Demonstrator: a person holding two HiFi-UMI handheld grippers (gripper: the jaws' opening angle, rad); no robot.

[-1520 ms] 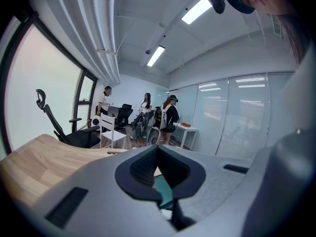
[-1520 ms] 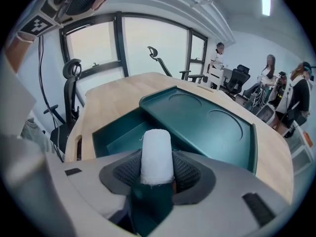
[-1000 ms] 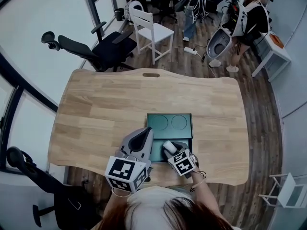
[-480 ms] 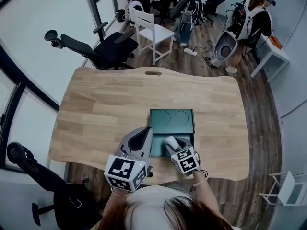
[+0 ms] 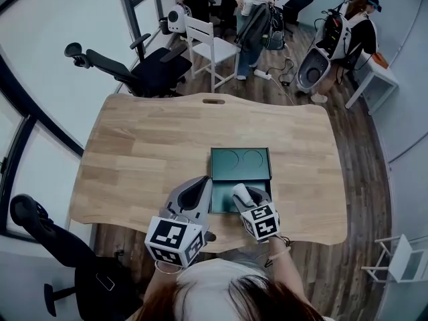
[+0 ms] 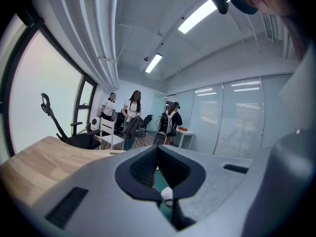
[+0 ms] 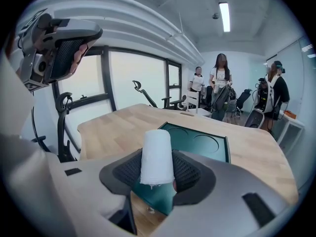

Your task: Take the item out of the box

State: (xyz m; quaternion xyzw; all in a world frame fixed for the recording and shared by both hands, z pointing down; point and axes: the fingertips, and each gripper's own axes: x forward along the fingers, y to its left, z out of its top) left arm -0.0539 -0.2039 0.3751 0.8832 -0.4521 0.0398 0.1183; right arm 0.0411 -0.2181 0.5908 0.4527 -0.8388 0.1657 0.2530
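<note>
A dark green open box [image 5: 241, 160] lies on the wooden table [image 5: 147, 146], near its front edge; two round hollows show in its floor [image 7: 205, 143]. My right gripper [image 5: 242, 196] is over the box's near end, shut on a white cylinder [image 5: 238, 192]. In the right gripper view the cylinder [image 7: 156, 156] stands upright between the pads of that gripper [image 7: 157, 176], above the box. My left gripper [image 5: 199, 187] is at the box's left side, tilted up and shut with nothing held. In the left gripper view its gripper [image 6: 158, 154] points toward the room.
Beyond the table's far edge stand a black office chair [image 5: 144, 69] and a white chair [image 5: 210, 42]. Several people [image 5: 348, 32] are farther back on the wood floor. Another black chair [image 5: 40, 229] is at the near left. Windows run along the left.
My right gripper has shifted slightly right and away from me with the white cylinder still in it. The left gripper has barely moved. People at the back have walked about.
</note>
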